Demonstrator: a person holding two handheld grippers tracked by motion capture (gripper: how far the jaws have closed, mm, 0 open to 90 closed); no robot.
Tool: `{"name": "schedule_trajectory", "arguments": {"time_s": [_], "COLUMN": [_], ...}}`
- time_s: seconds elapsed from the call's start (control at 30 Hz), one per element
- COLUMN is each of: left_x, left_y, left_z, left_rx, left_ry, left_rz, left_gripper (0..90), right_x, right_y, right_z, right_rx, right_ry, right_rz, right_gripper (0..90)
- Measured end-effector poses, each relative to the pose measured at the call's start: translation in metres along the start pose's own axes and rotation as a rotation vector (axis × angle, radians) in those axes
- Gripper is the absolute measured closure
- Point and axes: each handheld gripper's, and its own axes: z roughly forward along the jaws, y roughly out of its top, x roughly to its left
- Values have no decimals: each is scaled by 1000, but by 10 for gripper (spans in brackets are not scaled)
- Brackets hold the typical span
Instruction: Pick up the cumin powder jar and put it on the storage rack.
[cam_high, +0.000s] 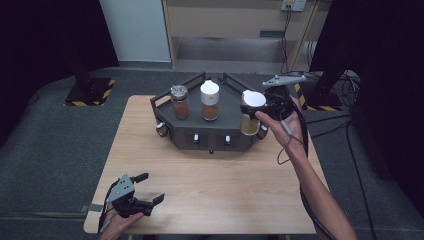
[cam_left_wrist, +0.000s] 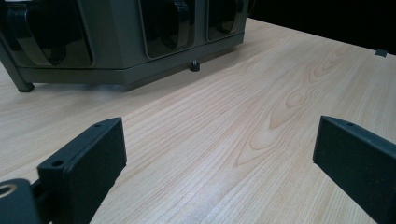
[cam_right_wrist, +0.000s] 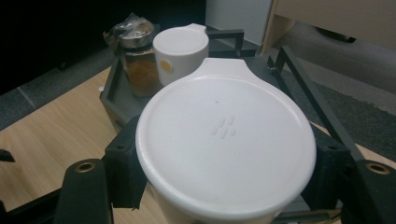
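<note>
Two jaws clamp white-lidded jar (cam_right_wrist: 226, 140) — right hand-held gripper (cam_high: 256, 111), raised dots atop

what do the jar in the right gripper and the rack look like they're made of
The jar looks like clear glass or plastic, since brown powder shows through its wall. Its lid seems matte white plastic, smooth with small moulded bumps. The rack looks like dark grey painted metal, though plastic is possible. The right gripper clamps the lid.

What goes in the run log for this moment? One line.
right gripper: shut on white-lidded jar, at rack right end | left gripper: open, idle over table
</note>
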Motion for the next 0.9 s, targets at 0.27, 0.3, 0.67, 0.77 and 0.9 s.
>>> {"name": "schedule_trajectory", "arguments": {"time_s": [0.27,0.3,0.67,0.77,0.9], "left_x": [0,0,0,0,0], "left_y": [0,0,-1,-1,-1], "left_z": [-1,-1,-1,-1,0], "left_rx": [-2,-2,-3,-4,-3], "left_ry": [3,3,2,2,2], "left_rz": [-2,-2,-3,-3,-1], "left_gripper": [13,13,13,14,14], "right_x": [0,-1,-5,-4,-4], "right_y": [16,18,30,33,32], "right_z": [14,17,38,46,56], "right_rx": [0,2,-17,-15,-20], "right_ry": [-41,-42,-72,-98,-132], "right_rz": [-11,-6,24,29,29], "right_gripper": [306,306,306,306,306]}}
